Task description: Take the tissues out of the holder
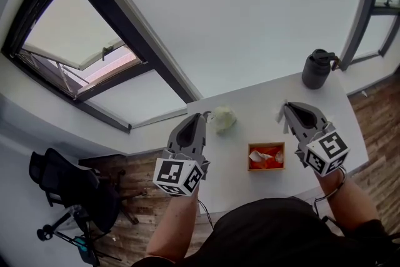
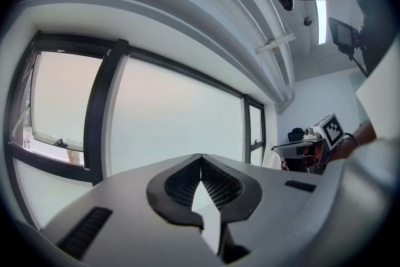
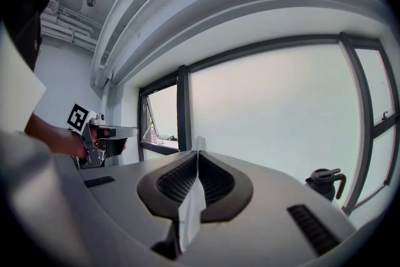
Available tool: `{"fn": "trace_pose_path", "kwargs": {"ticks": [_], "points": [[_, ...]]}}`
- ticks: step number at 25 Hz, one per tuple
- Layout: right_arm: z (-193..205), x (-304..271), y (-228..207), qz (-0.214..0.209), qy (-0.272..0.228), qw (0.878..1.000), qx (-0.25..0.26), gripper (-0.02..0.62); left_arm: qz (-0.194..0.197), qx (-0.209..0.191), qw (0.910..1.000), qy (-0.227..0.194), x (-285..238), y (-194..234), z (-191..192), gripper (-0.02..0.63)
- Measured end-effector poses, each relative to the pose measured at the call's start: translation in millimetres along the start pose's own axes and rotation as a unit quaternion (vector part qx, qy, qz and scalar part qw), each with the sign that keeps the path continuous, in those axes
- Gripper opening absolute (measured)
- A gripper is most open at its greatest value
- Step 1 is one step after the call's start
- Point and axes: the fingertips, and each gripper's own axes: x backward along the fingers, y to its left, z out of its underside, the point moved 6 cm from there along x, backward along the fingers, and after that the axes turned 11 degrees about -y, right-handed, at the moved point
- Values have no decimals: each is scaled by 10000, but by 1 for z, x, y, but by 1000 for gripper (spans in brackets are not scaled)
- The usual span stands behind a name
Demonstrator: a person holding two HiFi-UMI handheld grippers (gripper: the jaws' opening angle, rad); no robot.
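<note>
A wide window (image 1: 94,53) fills the wall ahead of both grippers; below them lies a white table (image 1: 262,97), and a black office chair (image 1: 69,187) stands on the wood floor off to the left gripper's outer side. A dark jug (image 1: 317,69) sits on the table's far corner, beyond the right gripper's tip and well apart from it.

The left gripper (image 1: 201,117) and right gripper (image 1: 287,108) are both held above the table, tips pointing toward the window. The orange holder (image 1: 267,144) rests on the table between them, nearer the right one, with a white tissue (image 1: 259,156) bunched inside it. A crumpled pale tissue wad (image 1: 224,119) lies on the table just beside the left gripper's tip.

The left gripper's jaws are pressed together at the tip, pinching a thin white sliver (image 2: 209,216) — seemingly tissue. The right gripper's jaws are likewise clamped on a white tissue sheet (image 3: 190,216), whose edge pokes out past the tip.
</note>
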Motion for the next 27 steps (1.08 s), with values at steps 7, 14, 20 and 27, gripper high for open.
{"fn": "trace_pose_path", "kwargs": {"ticks": [7, 14, 20, 27], "points": [[8, -1, -3, 46, 93, 9999, 22, 12, 55, -4, 9999, 87, -1, 1, 6, 6], [11, -3, -2, -9, 188, 9998, 65, 12, 138, -63, 9998, 160, -3, 0, 10, 6], [10, -3, -4, -2, 186, 9997, 146, 12, 136, -226, 9994, 214, -1, 0, 15, 6], [12, -4, -3, -14, 186, 9997, 180, 12, 143, -160, 9996, 199, -2, 1, 18, 6]]}}
